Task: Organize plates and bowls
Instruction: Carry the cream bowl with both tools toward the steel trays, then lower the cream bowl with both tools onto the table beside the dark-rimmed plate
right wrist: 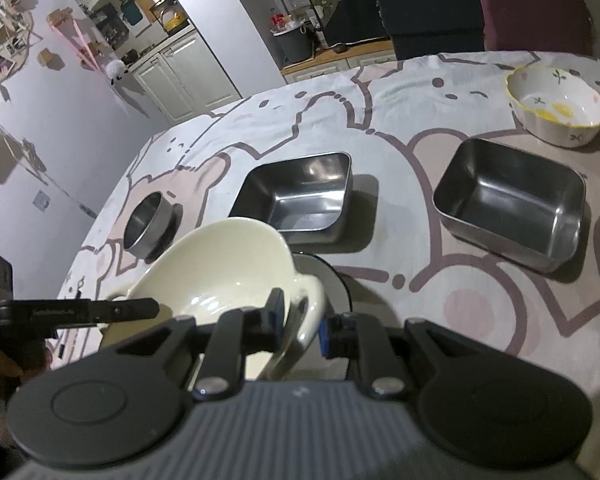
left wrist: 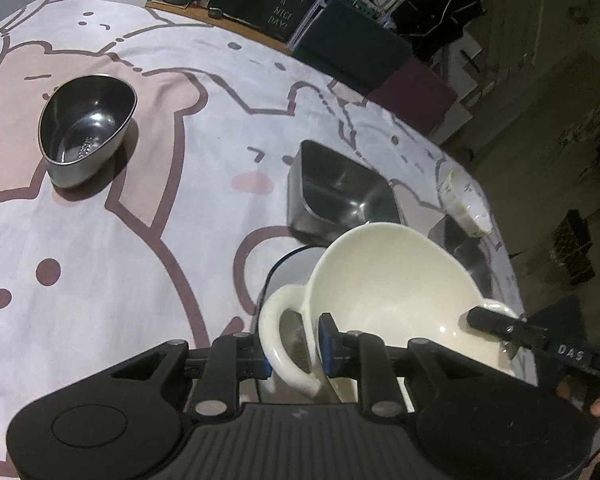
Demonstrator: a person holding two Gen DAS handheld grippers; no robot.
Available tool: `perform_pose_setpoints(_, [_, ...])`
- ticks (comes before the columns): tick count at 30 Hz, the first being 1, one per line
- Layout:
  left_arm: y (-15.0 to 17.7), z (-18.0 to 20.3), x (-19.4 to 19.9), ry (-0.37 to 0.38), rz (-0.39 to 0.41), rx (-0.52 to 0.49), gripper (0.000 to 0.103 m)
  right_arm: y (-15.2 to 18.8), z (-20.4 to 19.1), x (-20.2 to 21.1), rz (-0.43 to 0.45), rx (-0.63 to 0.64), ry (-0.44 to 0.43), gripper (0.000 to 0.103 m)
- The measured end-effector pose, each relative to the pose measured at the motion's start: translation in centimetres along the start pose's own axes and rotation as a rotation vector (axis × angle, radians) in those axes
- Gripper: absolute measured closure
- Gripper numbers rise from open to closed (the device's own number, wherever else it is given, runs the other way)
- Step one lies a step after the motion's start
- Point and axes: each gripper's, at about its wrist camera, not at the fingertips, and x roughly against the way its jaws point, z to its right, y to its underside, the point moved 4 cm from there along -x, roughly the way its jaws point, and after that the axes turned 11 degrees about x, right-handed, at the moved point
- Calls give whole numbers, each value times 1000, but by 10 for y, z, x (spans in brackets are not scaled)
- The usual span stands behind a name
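Note:
A cream bowl with two loop handles (left wrist: 392, 280) (right wrist: 220, 264) is held tilted above a dark-rimmed white plate (left wrist: 292, 268) (right wrist: 324, 268). My left gripper (left wrist: 296, 348) is shut on one loop handle (left wrist: 280, 340). My right gripper (right wrist: 300, 322) is shut on the opposite handle (right wrist: 310, 304); its finger also shows in the left wrist view (left wrist: 500, 322). Steel dishes stand on the cloth: a round bowl (left wrist: 86, 128) (right wrist: 150, 220) and two rectangular trays (left wrist: 336, 192) (right wrist: 300, 196) (right wrist: 512, 200). A floral ceramic bowl (right wrist: 556, 106) (left wrist: 464, 200) sits at the far edge.
The table carries a pink-and-white cartoon cloth (left wrist: 160, 208) (right wrist: 440, 300). Dark blue and maroon chair backs (left wrist: 352, 48) (right wrist: 528, 12) stand beyond its far edge. The table edge falls away near the floral bowl in the left wrist view.

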Motion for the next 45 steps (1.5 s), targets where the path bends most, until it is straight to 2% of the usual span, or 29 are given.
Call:
perform_pose_setpoints(12, [2, -10, -12, -31, -25, -10, 76, 0, -5, -15, -43, 34, 31, 82])
perform_pose_setpoints(45, [5, -20, -29, -63, -64, 11, 71, -1, -13, -26, -76, 100, 78, 82])
